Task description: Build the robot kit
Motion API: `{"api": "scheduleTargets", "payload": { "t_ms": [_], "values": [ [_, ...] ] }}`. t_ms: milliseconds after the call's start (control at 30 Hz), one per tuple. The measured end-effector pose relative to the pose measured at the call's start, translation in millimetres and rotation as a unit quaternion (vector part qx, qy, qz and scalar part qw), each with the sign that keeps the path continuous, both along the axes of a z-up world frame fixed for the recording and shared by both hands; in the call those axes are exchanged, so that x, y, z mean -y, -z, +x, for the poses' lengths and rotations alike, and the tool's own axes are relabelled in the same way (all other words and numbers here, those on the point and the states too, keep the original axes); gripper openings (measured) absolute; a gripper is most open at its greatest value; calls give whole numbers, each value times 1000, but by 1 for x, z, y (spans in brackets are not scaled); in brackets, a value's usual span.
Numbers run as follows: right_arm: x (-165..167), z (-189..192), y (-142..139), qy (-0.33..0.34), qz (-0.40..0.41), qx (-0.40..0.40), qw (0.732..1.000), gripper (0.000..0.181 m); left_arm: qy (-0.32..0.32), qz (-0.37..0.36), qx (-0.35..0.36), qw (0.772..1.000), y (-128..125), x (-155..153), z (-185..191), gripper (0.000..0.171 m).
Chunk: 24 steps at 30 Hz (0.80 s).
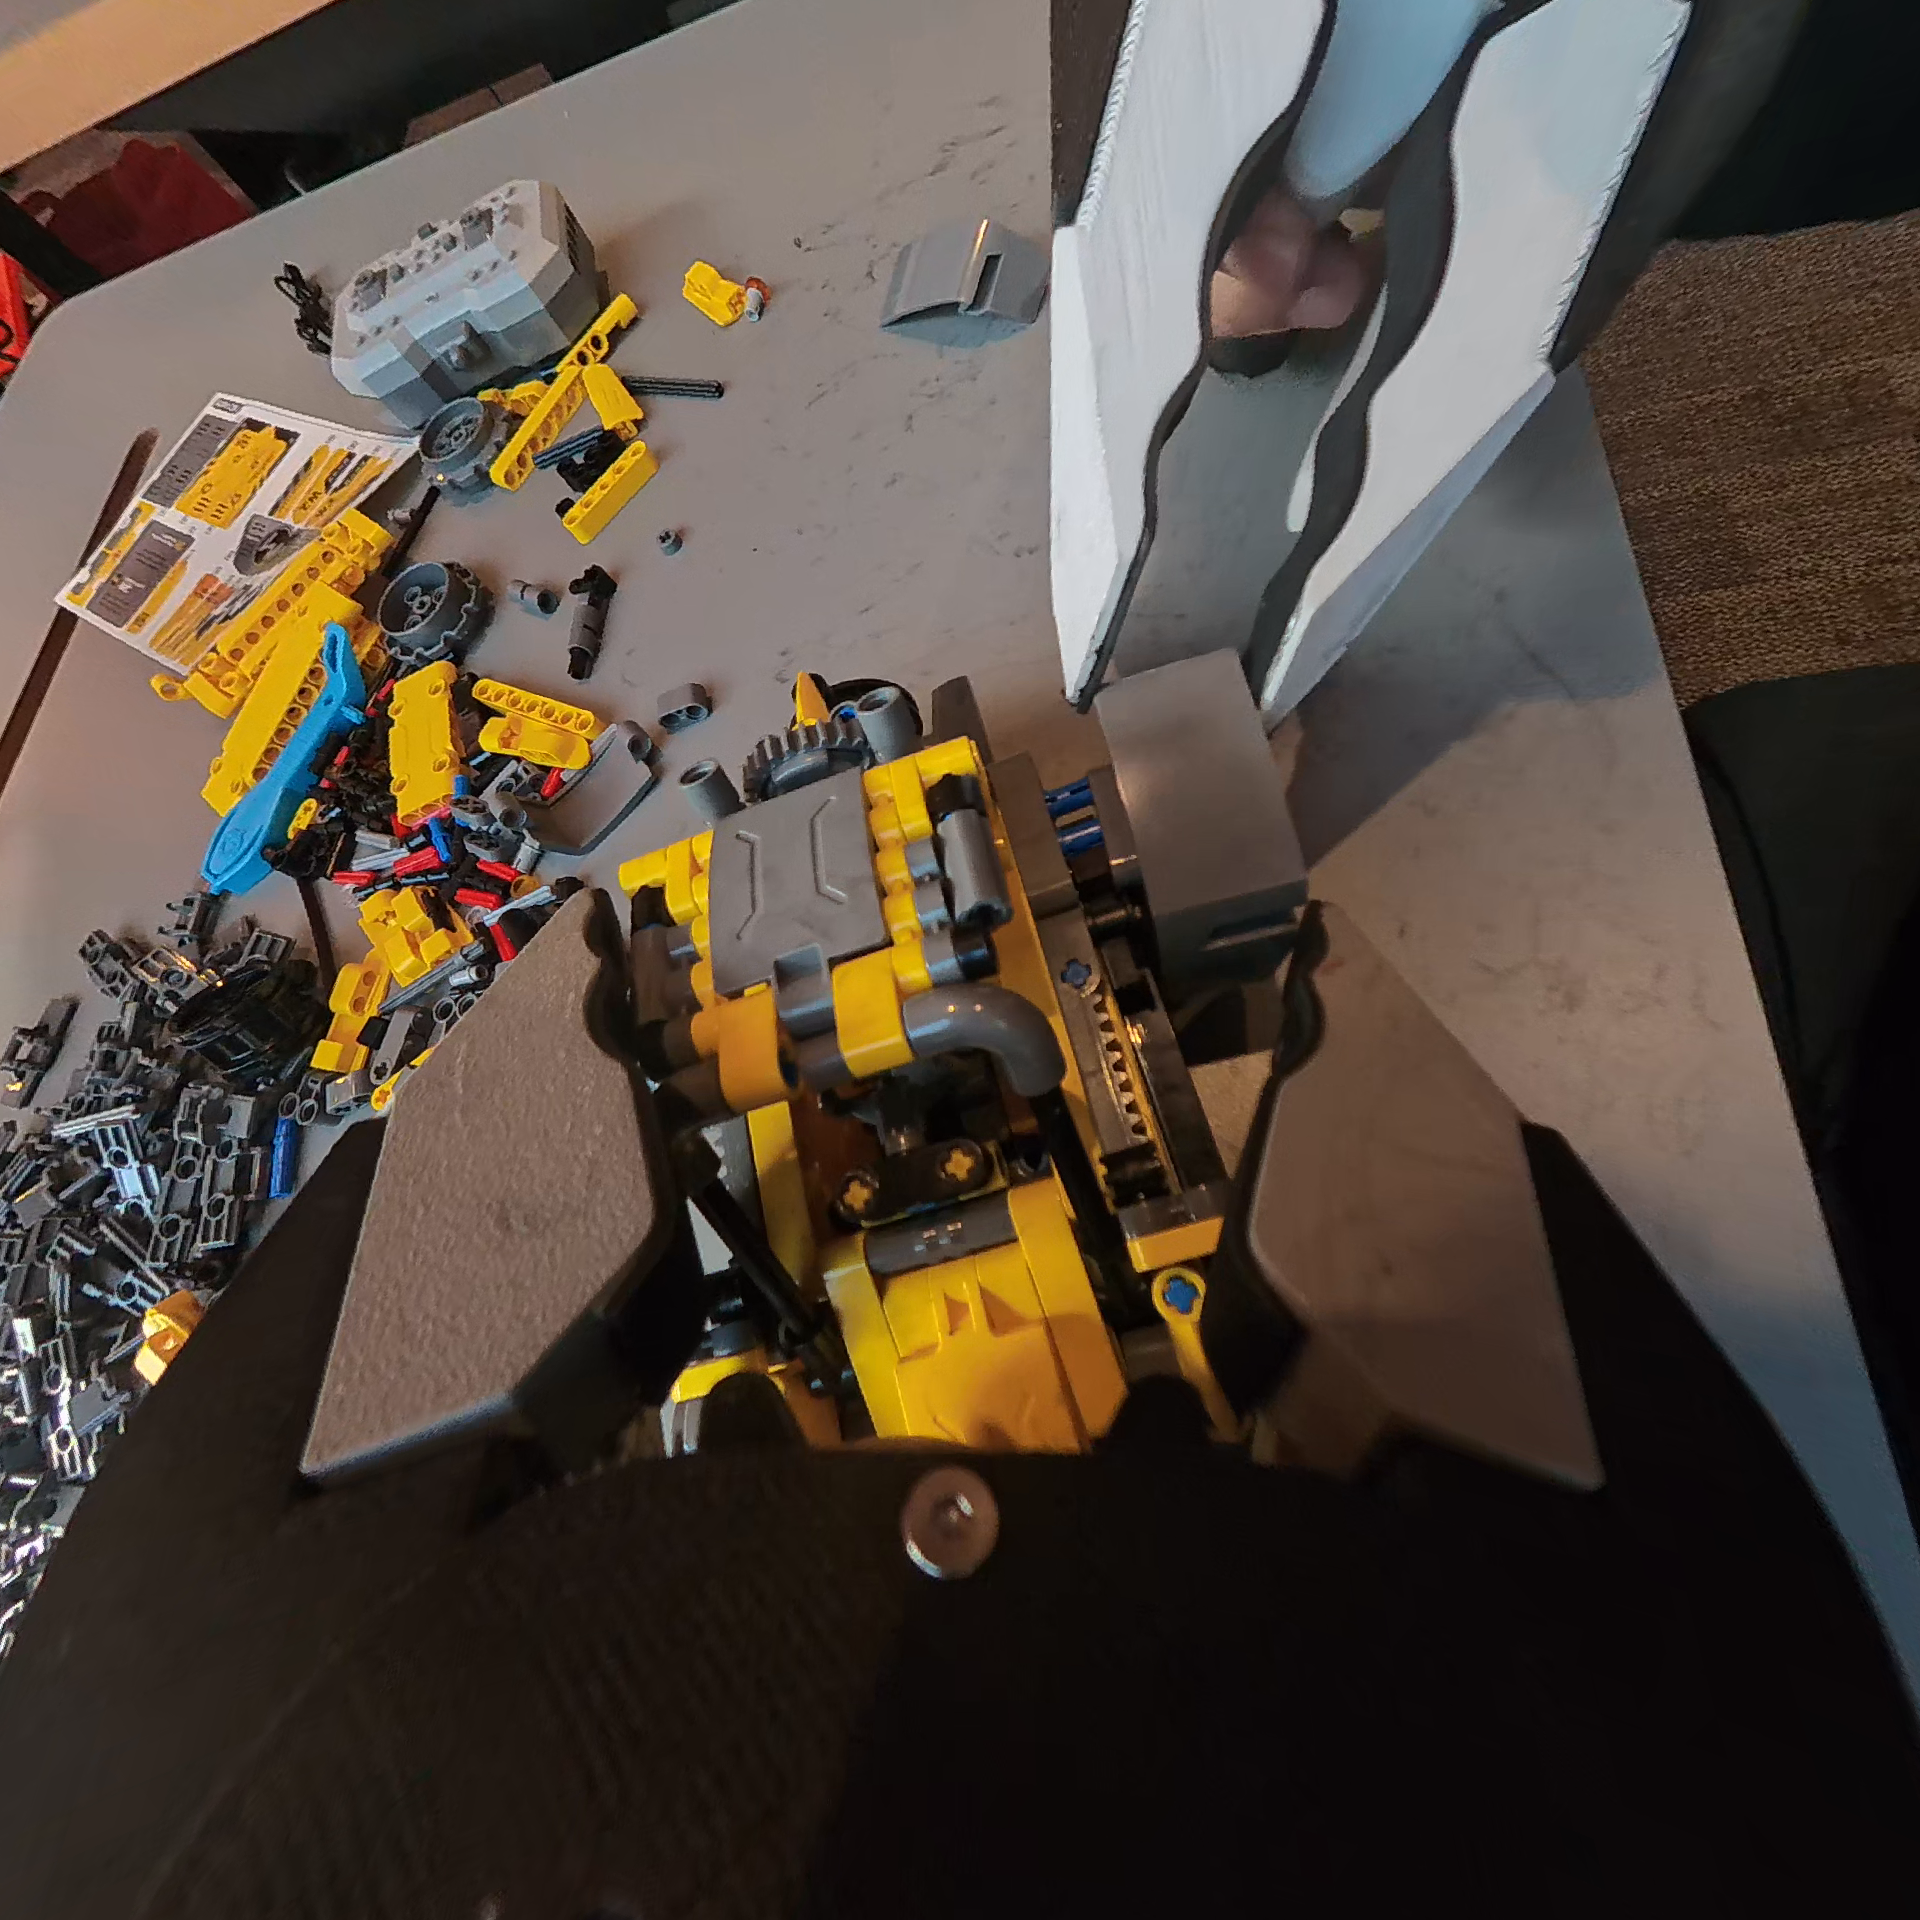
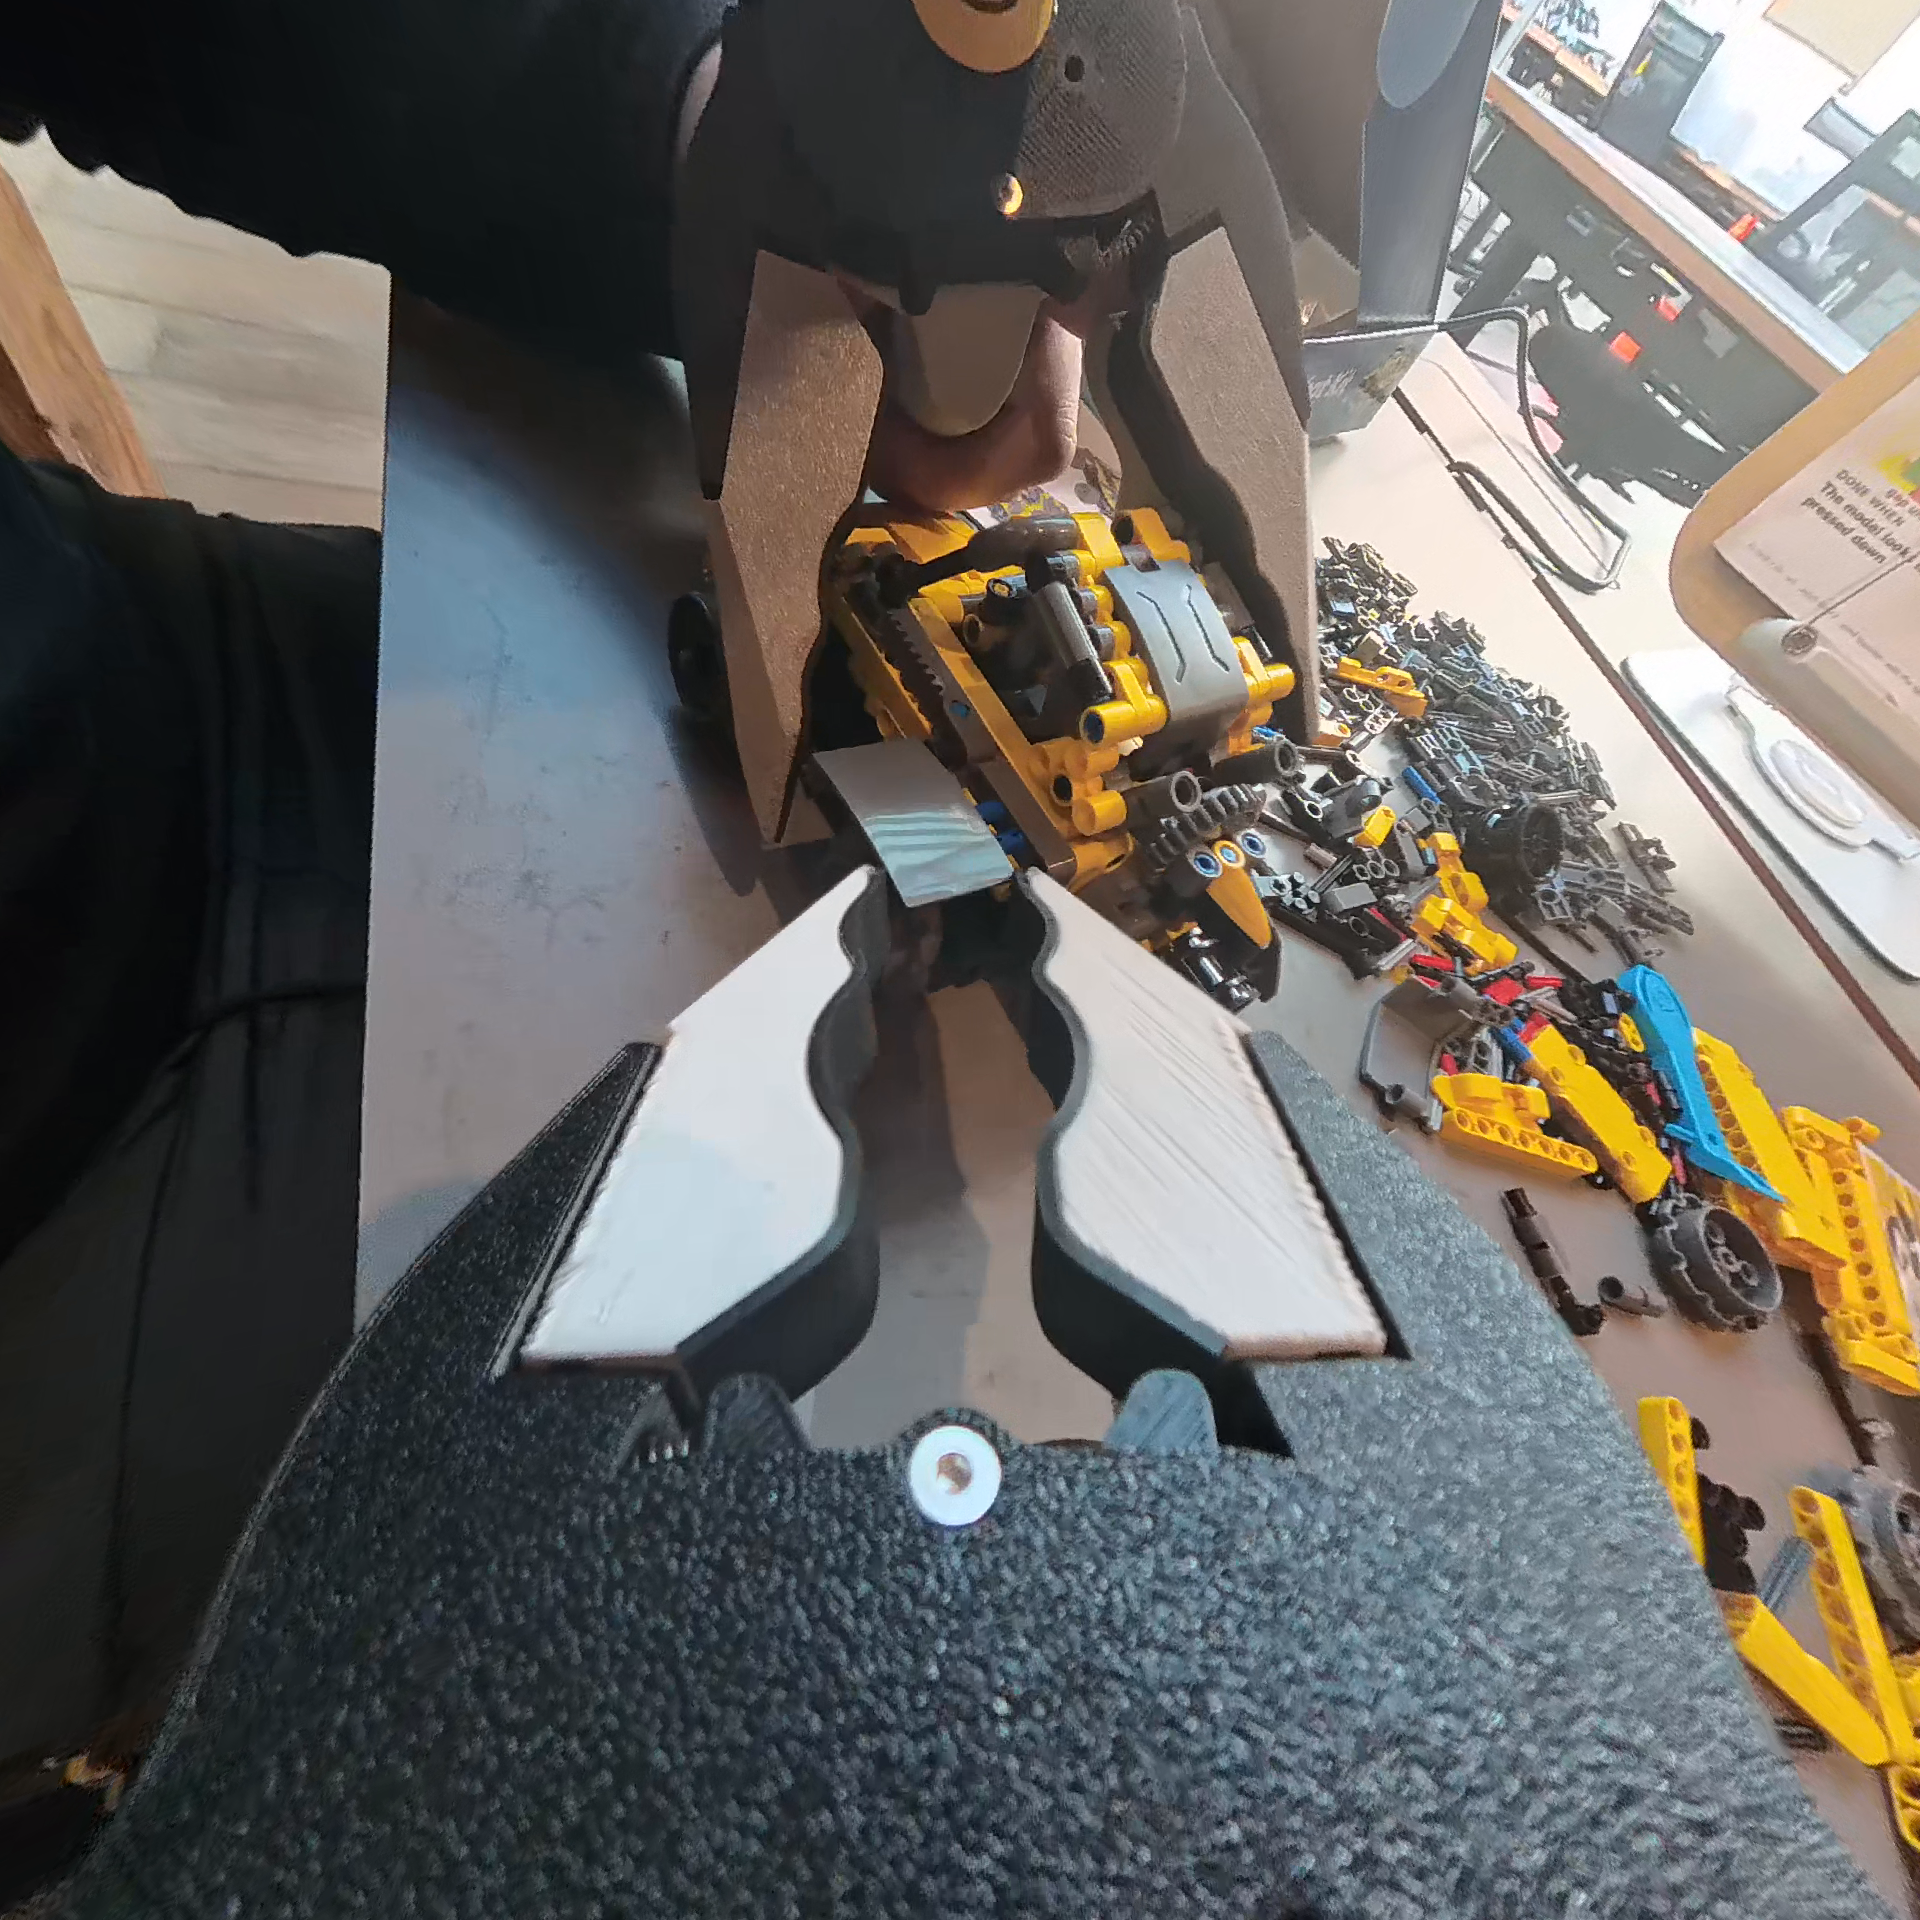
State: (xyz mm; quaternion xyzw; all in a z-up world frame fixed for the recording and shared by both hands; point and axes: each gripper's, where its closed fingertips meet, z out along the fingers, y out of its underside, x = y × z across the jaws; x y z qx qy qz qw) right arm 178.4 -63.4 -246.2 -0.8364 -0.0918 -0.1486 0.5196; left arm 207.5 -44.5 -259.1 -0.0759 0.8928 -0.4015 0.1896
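- So, the left gripper (image 1: 951,935) has its dark fingers on either side of the half-built yellow and grey brick vehicle (image 1: 904,997), clamped around the body. Looks like it's there to pin the model to the grey table (image 1: 831,436) so it can't skid.
- The model sits close to the table's near edge, nose pointing at the loose parts.
- The right gripper (image 2: 951,914) has its white-faced fingers parted a fair way with nothing between them. Its tips hover right at the grey block (image 2: 925,831) that sticks out of the model's side.
- Can't honestly tell if those tips are touching the block or just shy of it; the angle's rough in both views.
- Spare bits are shoved off to one side, probably to leave working room: a heap of small dark grey connectors (image 1: 114,1122), yellow beams (image 1: 301,644) with a blue tool (image 1: 286,769) lying on top, a couple of small wheels (image 1: 434,608), and a big light-grey housing (image 1: 468,291).
- A printed instruction sheet (image 1: 223,499) lies flat under the yellow beams, half buried.
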Motion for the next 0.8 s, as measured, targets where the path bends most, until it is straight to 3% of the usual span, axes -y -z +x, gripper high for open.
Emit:
{"api": "scheduleTargets", "payload": {
  "t_ms": [233, 500, 567, 733, 800],
  "values": [
    [-1, 4, -10, 10, -9, 61, 998, 11, -1, -5, -3, 1000, -1, 0, 0, 122],
    [2, 7, -6, 9, 8, 7, 1000, 12, -8, -9, -9, 1000, -1, 1, 2, 122],
    [4, 9, 4, 14, -20, 1, 1000, 0, -12, -2, -1, 1000, 0, 1, 3, 122],
    [-2, 11, 12, 28, -26, -1, 999, 6, -10, -2, 0, 1000, 0, 1, 2, 122],
    [-1, 16, 11, 37, -20, -26, 999, 19, -10, -3, 1, 1000, 0, 1, 2, 122]
  ]
}}
